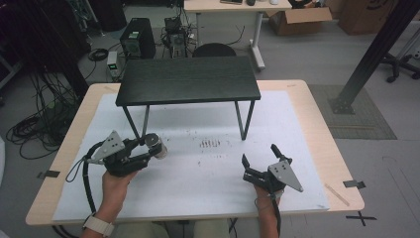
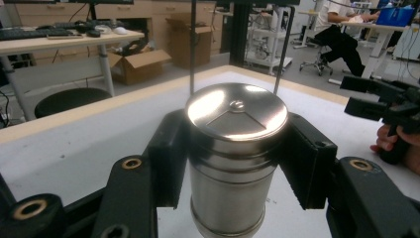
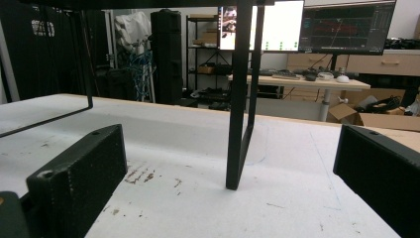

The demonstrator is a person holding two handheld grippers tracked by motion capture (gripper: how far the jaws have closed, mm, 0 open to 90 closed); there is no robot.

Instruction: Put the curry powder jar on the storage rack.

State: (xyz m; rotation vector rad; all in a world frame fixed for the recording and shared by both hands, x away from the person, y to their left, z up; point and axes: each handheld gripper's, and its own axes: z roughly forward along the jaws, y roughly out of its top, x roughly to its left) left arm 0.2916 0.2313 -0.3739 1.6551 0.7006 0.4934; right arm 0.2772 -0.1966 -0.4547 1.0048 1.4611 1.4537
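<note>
High view: left gripper (image 1: pixel 148 147) clamped on steel canister (image 1: pixel 156 146), held above white mat (image 1: pixel 198 178) beside front left leg of black shelf (image 1: pixel 188 79). Left gripper view: canister (image 2: pixel 233 158) upright between both black pads, lid polished, base clear of mat. Right gripper (image 1: pixel 259 159) near mat's right side, jaws spread wide, nothing between; shelf leg (image 3: pixel 240 99) seen ahead.

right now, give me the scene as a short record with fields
held item: steel canister, upright, lid on
left gripper: shut on the steel canister, a pad on each side
right gripper: open, nothing between its jaws
work surface: white mat on a wooden table
stand: black shelf on thin legs, at the far side of the mat
marks: dark specks on the mat
</note>
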